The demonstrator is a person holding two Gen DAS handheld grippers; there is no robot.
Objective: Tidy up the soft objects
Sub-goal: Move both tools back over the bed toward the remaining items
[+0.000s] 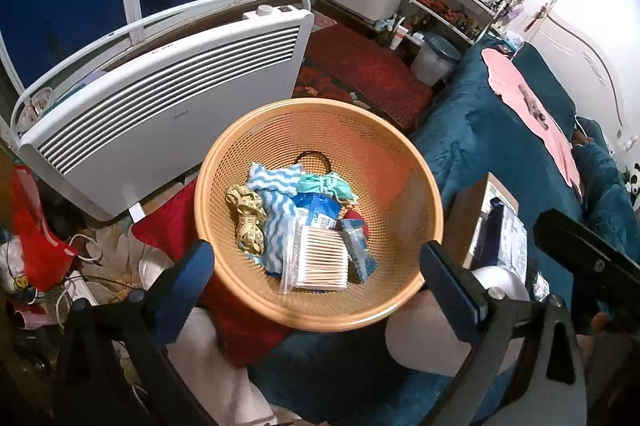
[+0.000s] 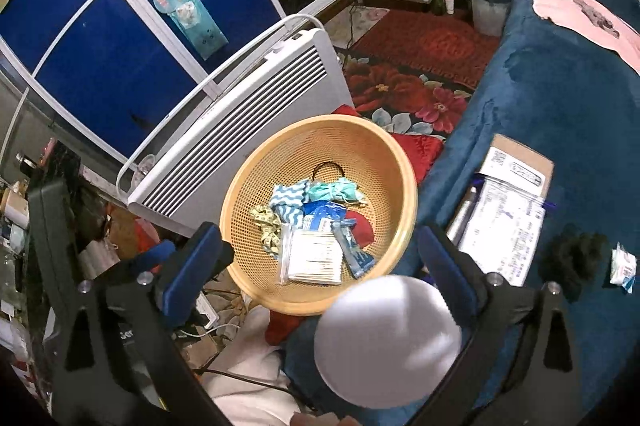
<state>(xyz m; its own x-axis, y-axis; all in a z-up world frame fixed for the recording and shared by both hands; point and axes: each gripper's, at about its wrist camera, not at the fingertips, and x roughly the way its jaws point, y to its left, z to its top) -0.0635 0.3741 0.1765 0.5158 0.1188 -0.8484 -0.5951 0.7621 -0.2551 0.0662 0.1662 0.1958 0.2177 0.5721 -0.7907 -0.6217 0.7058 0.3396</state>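
Note:
An orange mesh basket (image 1: 248, 145) (image 2: 320, 141) sits at the edge of the blue-blanketed bed (image 2: 560, 85). It holds a yellow tape measure (image 1: 248, 222), a blue-and-white zigzag cloth (image 1: 276, 193), a teal cloth (image 1: 326, 183), a bag of cotton swabs (image 1: 320, 258), blue packets and a black hair tie. My left gripper (image 1: 316, 250) hovers open over the basket's near rim, holding nothing. My right gripper (image 2: 318, 232) is open just above it. A blurred white round object (image 2: 388, 342) shows low between the right fingers (image 2: 448, 266), with the jaws wide around it.
A white panel heater (image 1: 160, 113) stands close behind the basket. A cardboard box with papers (image 2: 516, 169), a black fluffy item (image 2: 576, 258) and a small white packet (image 2: 624, 266) lie on the blanket. Cables and clutter cover the floor (image 1: 60, 266) at left.

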